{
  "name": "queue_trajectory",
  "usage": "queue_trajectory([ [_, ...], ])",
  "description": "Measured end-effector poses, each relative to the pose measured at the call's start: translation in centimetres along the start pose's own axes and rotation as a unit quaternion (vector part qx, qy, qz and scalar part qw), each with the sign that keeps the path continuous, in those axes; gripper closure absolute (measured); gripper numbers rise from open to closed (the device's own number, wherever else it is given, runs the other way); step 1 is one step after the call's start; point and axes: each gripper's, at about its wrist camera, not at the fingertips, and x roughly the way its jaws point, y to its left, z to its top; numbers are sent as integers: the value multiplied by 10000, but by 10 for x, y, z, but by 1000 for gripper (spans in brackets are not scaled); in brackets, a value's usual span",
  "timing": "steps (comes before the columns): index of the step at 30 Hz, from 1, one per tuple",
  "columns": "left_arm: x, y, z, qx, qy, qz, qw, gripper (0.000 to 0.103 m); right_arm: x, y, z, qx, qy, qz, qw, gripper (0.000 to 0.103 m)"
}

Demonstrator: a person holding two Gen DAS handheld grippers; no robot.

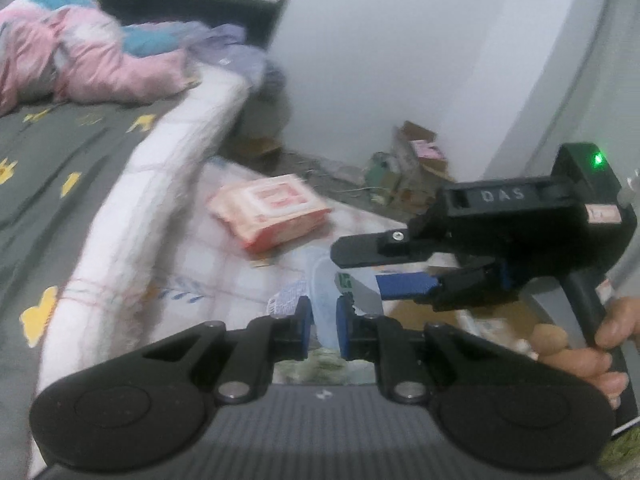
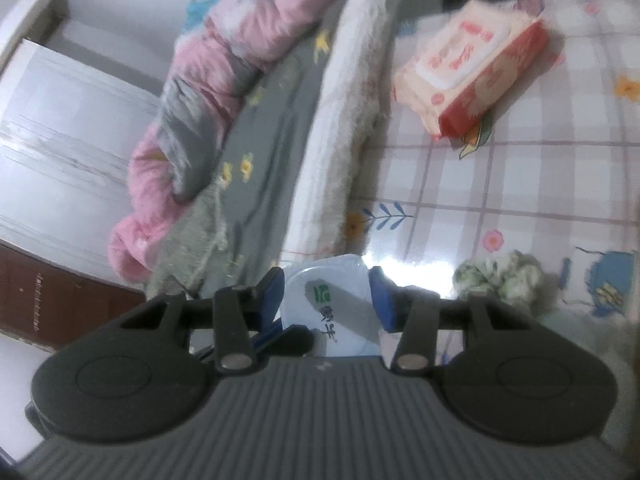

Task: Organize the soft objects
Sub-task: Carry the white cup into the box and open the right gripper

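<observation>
A soft pale-blue tissue pack (image 1: 326, 300) with green print is held above a checked mat. My left gripper (image 1: 322, 330) is shut on its near end. My right gripper (image 1: 358, 270) comes in from the right, its jaws either side of the same pack. In the right wrist view the right gripper (image 2: 326, 300) has the pack (image 2: 332, 300) between its blue pads, with a wide gap. An orange wet-wipes pack (image 1: 270, 210) lies on the mat; it also shows in the right wrist view (image 2: 472, 78). A crumpled green-white cloth (image 2: 500, 276) lies on the mat.
A bed with a grey sheet (image 1: 52, 160) and a white mattress edge (image 1: 140, 200) runs along the left. Pink and blue bedding (image 1: 80, 56) is piled on it. Boxes and clutter (image 1: 408, 164) sit in the far corner by the white wall.
</observation>
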Motion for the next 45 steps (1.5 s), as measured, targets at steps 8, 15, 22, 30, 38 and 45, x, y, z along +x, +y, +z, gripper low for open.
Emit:
queue_trajectory([
  [8,-8,-102,-20,665,172,-941,9932,89,-141,-24,-60,333,-861,-243,9954,55],
  [15,17,-195,-67,1152,984,-1686,9740,89,-249,-85,-131,922,-1414,-729,9830,55],
  [22,61,-247,-125,1255,2068,-1999,9495,89,-299,-154,-192,1530,-1265,-1429,9696,54],
  [30,97,-268,-167,1447,2850,-1782,9307,89,-289,-200,-213,1668,-554,-2003,9638,54],
  [38,104,-266,-174,1394,3094,-1674,9256,91,-269,-206,-200,1435,-135,-2369,9608,43],
  [45,79,-259,-157,1484,2639,-1769,9365,79,-278,-207,-195,1559,-406,-2248,9610,39],
])
